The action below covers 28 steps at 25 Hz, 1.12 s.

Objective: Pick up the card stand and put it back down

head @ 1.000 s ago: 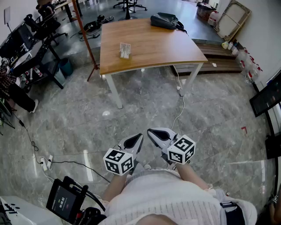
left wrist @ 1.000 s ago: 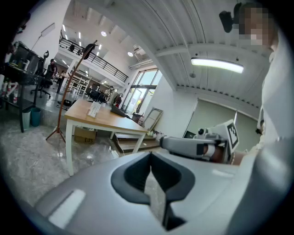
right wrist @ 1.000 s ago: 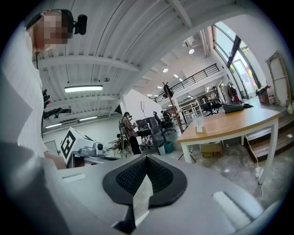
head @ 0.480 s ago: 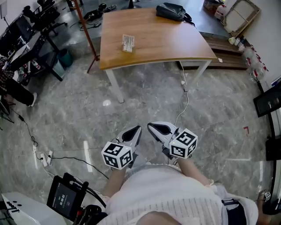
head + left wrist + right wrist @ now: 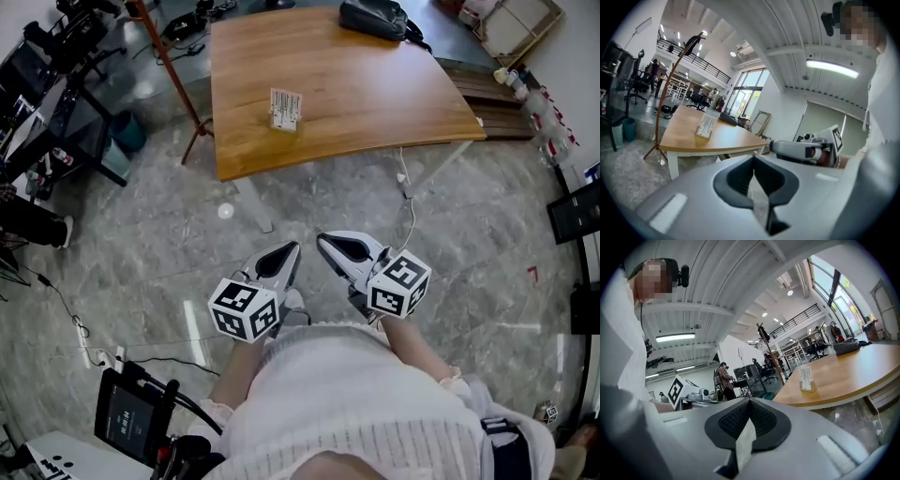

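Where the head view looks down, a grey marbled floor (image 5: pixel 141 253) fills most of the room, glossy enough to carry pale reflections. Both gripper views show a tall hall above it: a white ribbed ceiling (image 5: pixel 778 33) with a strip light (image 5: pixel 832 68), a railed mezzanine (image 5: pixel 693 58) and tall windows (image 5: pixel 747 91) at the far end. A wooden table (image 5: pixel 375 94) on white legs stands at the upper middle of the floor, its near edge curved. Left of it are dark desks and chairs (image 5: pixel 56 75), and a thin orange-brown pole stand (image 5: pixel 173 70) rises just beside the table's left corner. To the right, a low wooden platform (image 5: pixel 497 80) lies near the wall. A white cable (image 5: pixel 410 211) trails over the floor by the table's near right leg. A black bag (image 5: pixel 375 19) lies at the table's far edge. The left gripper (image 5: pixel 289 251) and right gripper (image 5: pixel 325 242) are held side by side over bare floor, well short of the table and pointing toward it. Each has its fingers together with nothing between them. The card stand (image 5: pixel 286 110) stands upright on the table, toward its near left part, well apart from the bag and from both grippers.
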### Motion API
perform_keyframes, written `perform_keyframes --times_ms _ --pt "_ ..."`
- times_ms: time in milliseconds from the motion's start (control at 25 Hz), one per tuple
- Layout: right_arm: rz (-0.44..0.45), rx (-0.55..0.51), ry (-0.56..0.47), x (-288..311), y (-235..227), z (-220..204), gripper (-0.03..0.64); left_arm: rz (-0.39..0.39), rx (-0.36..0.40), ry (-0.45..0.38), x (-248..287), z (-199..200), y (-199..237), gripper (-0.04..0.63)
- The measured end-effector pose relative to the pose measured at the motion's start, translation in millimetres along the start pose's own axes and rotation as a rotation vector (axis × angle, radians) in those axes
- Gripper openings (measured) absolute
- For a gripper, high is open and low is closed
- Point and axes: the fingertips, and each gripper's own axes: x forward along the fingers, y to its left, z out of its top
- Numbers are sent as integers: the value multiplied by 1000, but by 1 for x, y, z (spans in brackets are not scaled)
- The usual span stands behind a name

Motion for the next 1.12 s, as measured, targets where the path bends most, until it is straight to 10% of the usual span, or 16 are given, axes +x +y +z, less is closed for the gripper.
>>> perform_keyframes --times_ms 440,1120 --pt "-60 110 -47 73 -92 32 0 -22 -40 46 68 31 78 8" --pt "50 78 148 191 -234 75 0 104 -137 47 189 105 201 8"
